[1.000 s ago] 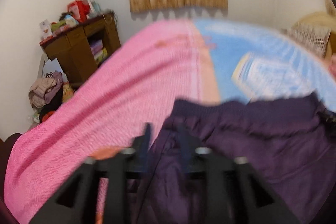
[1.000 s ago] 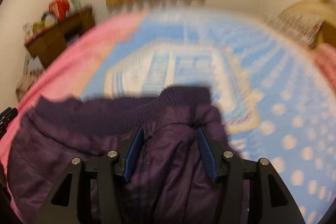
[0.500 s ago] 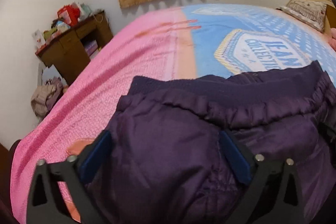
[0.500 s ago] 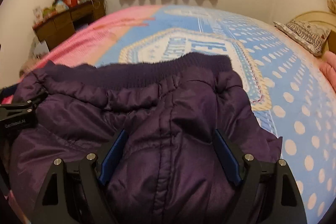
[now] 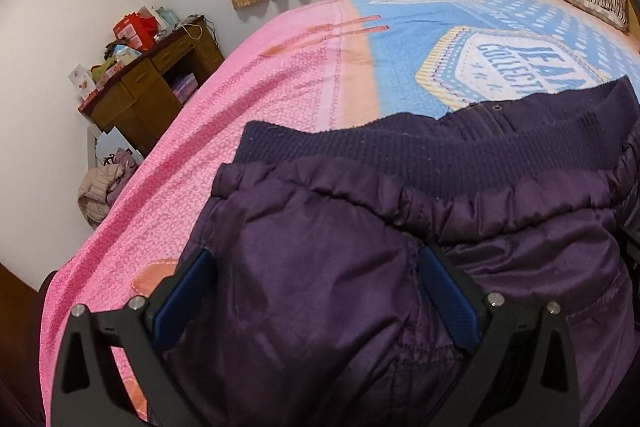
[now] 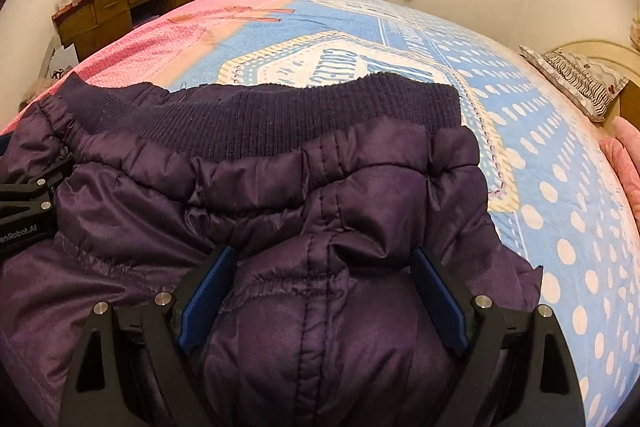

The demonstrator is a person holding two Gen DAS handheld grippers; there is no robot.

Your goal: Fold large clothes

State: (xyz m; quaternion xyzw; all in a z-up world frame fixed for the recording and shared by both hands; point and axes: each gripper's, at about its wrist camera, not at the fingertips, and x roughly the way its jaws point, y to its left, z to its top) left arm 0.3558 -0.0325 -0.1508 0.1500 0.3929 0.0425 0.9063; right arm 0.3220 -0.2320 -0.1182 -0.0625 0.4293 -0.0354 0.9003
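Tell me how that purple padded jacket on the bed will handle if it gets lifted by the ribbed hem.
The purple padded jacket will probably drape and sag: it already lies in soft puckers and folds. Its glossy quilted shell looks slippery, so pads might slide; the ribbed hem looks grippier. The puffy fill suggests it is light for its bulk and may spring back open after a fold.

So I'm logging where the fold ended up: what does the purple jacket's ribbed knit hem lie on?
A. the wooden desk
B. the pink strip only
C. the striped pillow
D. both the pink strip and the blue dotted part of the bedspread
D: the ribbed knit hem runs from the pink strip across to the blue dotted part of the bedspread.
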